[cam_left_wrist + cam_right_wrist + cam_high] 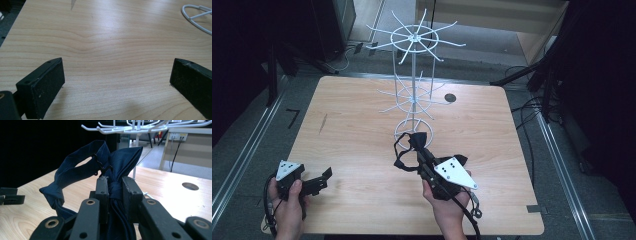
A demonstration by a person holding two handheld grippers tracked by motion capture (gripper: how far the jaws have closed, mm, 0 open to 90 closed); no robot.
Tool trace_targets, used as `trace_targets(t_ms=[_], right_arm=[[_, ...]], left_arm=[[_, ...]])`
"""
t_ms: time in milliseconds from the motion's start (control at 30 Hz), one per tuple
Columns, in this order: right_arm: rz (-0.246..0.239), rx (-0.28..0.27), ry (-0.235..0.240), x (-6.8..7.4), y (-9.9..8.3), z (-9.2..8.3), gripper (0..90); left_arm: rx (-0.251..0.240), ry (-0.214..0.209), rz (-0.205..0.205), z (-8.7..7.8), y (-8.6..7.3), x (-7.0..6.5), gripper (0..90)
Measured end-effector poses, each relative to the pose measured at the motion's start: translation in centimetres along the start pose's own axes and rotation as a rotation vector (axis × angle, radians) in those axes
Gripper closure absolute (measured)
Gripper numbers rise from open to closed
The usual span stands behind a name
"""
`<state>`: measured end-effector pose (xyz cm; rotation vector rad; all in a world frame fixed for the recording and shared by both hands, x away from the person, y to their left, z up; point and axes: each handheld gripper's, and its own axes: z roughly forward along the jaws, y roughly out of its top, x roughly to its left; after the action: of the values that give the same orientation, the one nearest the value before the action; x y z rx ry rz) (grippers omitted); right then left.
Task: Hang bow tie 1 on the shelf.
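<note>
- Tightly pinched at its knot, a navy bow tie [113, 187] sits between the right gripper [115, 185] jaws, beside a white wire rack [413, 85].
- Meanwhile, the left gripper [323, 178] hangs wide apart and empty over the table [107, 50].

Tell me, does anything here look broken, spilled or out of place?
Nothing stands out. The white wire rack stands upright on the table, the right gripper pinches a dark blue bow tie, and the left gripper is open.

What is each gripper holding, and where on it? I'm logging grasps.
The right gripper is shut on the bow tie, pinching its centre knot. The left gripper is open and holds nothing.
</note>
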<state>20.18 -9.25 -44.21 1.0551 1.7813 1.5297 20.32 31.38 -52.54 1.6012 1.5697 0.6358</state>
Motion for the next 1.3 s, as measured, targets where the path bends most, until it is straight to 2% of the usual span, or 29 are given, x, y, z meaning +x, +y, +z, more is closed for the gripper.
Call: trace_targets(t_ms=[567, 1033, 1300], right_arm=[[-0.003, -0.043, 0.000, 0.3, 1.3, -0.5, 77.3], [-0.003, -0.054, 0.001, 0.5, 2.2, 0.2, 77.1], [0.007, -0.038, -0.005, 0.3, 2.3, 1.0, 77.1]], left_arm=[[0.000, -0.001, 0.002, 0.0, 0.0, 0.0, 0.0], [0.003, -0.002, 0.002, 0.0, 0.0, 0.0, 0.0], [0.005, -0.006, 0.001, 0.0, 0.0, 0.1, 0.0]])
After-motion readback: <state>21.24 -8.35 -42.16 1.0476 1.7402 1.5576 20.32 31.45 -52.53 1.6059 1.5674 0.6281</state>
